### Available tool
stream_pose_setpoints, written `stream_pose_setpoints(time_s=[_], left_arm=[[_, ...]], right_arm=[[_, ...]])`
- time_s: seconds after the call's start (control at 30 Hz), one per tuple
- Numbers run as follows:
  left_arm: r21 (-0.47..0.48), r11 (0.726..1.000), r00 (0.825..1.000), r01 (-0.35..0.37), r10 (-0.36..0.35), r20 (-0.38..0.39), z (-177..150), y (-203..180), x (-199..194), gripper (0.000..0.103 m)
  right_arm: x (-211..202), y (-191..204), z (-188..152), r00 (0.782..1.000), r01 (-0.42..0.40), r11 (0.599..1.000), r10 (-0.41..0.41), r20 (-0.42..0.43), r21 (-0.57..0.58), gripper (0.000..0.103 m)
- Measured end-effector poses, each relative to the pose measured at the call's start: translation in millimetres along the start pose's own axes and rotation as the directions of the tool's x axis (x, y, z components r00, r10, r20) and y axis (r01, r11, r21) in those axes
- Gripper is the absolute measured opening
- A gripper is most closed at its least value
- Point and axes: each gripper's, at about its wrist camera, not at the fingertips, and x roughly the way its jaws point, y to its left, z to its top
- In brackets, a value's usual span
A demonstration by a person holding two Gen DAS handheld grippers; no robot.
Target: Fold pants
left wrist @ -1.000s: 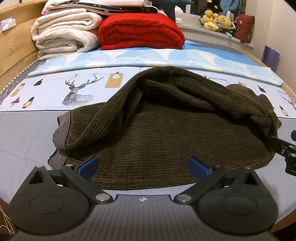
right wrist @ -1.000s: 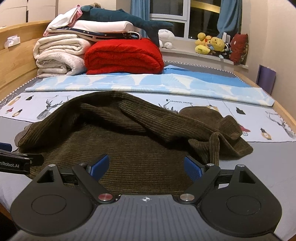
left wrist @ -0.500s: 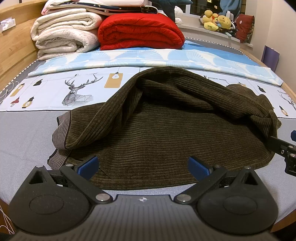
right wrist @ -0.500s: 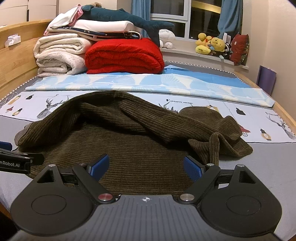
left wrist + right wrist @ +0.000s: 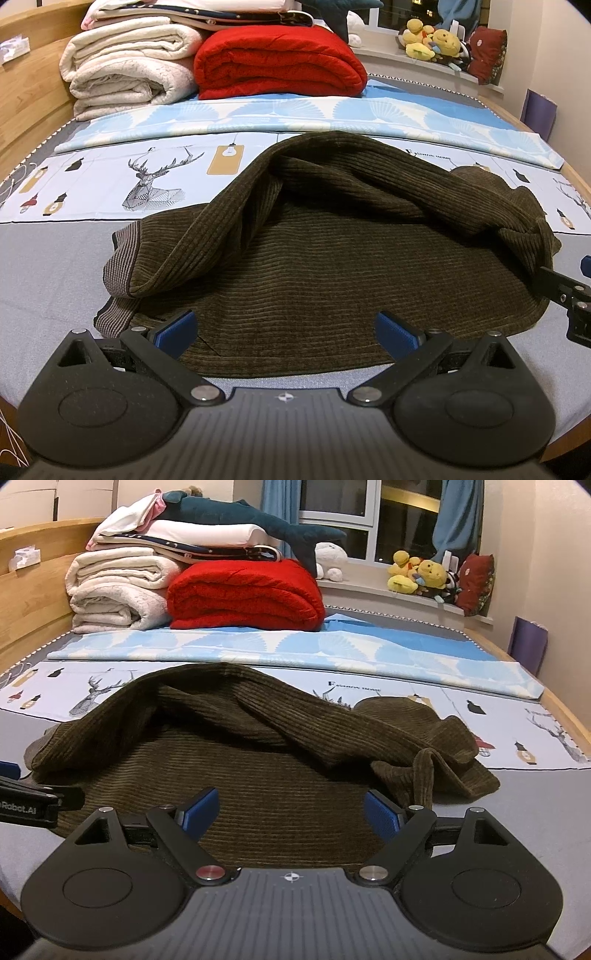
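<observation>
The brown corduroy pants [image 5: 325, 258] lay in a loose heap on the bed [image 5: 55, 280], roughly doubled over, with the striped waistband [image 5: 122, 266] at the left end and a rumpled fold bunched at the right. I had the left gripper [image 5: 284, 328] low over the near edge, its blue pads spread wide with only flat corduroy showing between them and nothing pinched. My right gripper [image 5: 290, 810] was likewise wide open and empty, poised above the near hem toward the bunched end [image 5: 436, 768]. Neither seemed to have a grasp on cloth.

I judged the fold barely begun: the upper layer was humped and twisted, not lying flat on the lower one. The next move, I reckoned, called for each gripper to come down and close on an edge, the left near the waistband, the right near the crumpled end, then to draw the cloth taut so the layers line up before any clean fold.
</observation>
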Motion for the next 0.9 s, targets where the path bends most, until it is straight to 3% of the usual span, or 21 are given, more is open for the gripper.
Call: stream_pose_setpoints(time_s=[0.53,0.57,0.63,0.67,0.7,0.73,0.8,0.83,0.87,0.9], left_arm=[[-0.009,1.000,1.000,0.006,-0.006,0.003,1,1,-1,0.101],[-0.016,1.000,1.000,0.017,-0.017,0.007,3,4,-2,0.093],[-0.011,0.998,0.998,0.055,-0.055,-0.004,11,12,-1,0.065],[0.002,0.997,0.997,0.077,-0.077,-0.014,16,17,0,0.036],[0.020,0.995,0.995,0.094,-0.093,-0.020,24,23,3,0.016],[0.039,0.995,0.996,0.092,-0.092,-0.016,31,29,5,0.015],[0.092,0.993,0.998,0.069,-0.069,-0.011,45,44,14,0.016],[0.107,0.992,0.998,0.062,-0.059,-0.028,51,54,22,0.018],[0.104,0.993,0.998,0.046,-0.041,-0.050,57,66,33,0.032],[0.083,0.997,0.998,0.005,0.000,-0.061,59,81,44,0.057]], right_arm=[[3,-12,5,0.998,0.061,0.996,-0.062,0.016,0.062,0.086],[2,-18,8,0.998,0.064,0.995,-0.065,0.021,0.080,0.086],[2,-34,16,0.998,0.054,0.992,-0.057,0.021,0.118,0.085],[3,-41,19,0.998,0.055,0.990,-0.058,0.018,0.128,0.082],[5,-51,25,0.998,0.064,0.989,-0.067,0.016,0.134,0.071],[7,-60,29,0.997,0.073,0.988,-0.075,0.016,0.137,0.055],[14,-84,37,0.995,0.087,0.986,-0.092,0.027,0.144,0.044],[20,-97,40,0.994,0.103,0.983,-0.107,0.023,0.154,0.045],[28,-109,41,0.993,0.119,0.978,-0.122,0.007,0.170,0.045],[38,-121,41,0.992,0.125,0.974,-0.123,-0.022,0.187,0.046]])
